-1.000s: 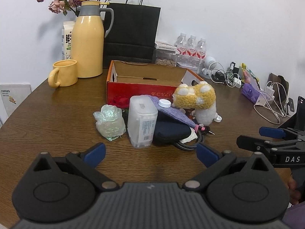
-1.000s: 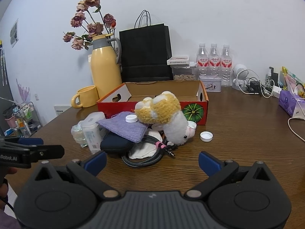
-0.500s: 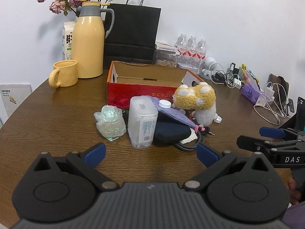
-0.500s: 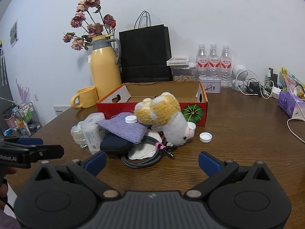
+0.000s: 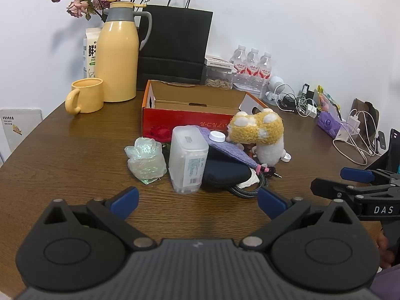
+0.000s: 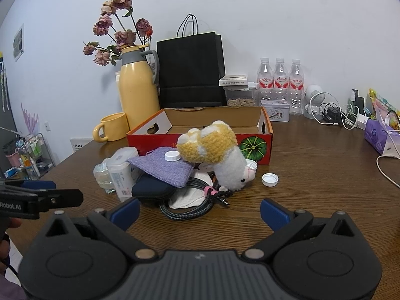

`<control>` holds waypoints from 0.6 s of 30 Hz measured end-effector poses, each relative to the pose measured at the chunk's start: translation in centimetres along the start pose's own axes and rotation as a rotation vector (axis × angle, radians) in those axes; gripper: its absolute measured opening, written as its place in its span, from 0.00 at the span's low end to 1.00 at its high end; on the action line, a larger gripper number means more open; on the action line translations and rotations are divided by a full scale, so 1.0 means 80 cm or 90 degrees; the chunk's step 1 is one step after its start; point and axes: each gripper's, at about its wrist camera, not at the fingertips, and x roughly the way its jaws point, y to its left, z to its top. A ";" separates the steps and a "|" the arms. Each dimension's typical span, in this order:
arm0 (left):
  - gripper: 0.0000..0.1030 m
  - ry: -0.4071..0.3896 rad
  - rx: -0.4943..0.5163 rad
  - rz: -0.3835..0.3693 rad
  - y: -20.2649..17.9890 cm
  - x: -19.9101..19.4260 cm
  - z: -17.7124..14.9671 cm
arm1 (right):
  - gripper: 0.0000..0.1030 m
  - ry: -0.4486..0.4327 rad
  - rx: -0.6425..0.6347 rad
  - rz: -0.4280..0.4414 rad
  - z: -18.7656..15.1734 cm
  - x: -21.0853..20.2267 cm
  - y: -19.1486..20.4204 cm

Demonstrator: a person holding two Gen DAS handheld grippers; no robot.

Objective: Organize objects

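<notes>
A heap of objects lies on the brown table in front of an open red cardboard box (image 5: 185,120) (image 6: 252,145). It holds a yellow and white plush toy (image 5: 260,135) (image 6: 215,152), a purple cloth (image 5: 225,147) (image 6: 162,167) with a white cap on it, a clear plastic container (image 5: 187,160) (image 6: 120,172), a dark blue pouch (image 5: 225,172) (image 6: 150,187), a braided cable (image 6: 190,207) and a crumpled clear bag (image 5: 146,160). My left gripper (image 5: 197,200) is open and empty, short of the heap. My right gripper (image 6: 200,210) is open and empty near the cable.
A yellow thermos (image 5: 117,55) with dried roses, a yellow mug (image 5: 86,96), a black paper bag (image 5: 175,50) and three water bottles (image 5: 252,65) stand at the back. Chargers and cables (image 5: 350,135) lie at the right. A loose white cap (image 6: 270,180) lies beside the plush.
Both grippers have hardly moved; the view has shifted very slightly. Nothing was taken hold of or let go.
</notes>
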 end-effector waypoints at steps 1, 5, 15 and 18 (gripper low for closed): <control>1.00 0.000 -0.001 0.000 0.000 0.000 0.000 | 1.00 0.000 0.000 0.000 0.000 0.000 0.000; 1.00 0.000 -0.002 0.000 0.002 0.000 -0.001 | 1.00 0.000 0.000 -0.001 -0.001 0.000 0.001; 1.00 0.003 -0.006 -0.001 0.005 0.003 -0.004 | 1.00 0.004 -0.001 -0.003 -0.003 0.002 0.002; 1.00 0.006 -0.009 -0.002 0.005 0.005 -0.005 | 1.00 0.005 -0.001 -0.003 -0.003 0.003 0.002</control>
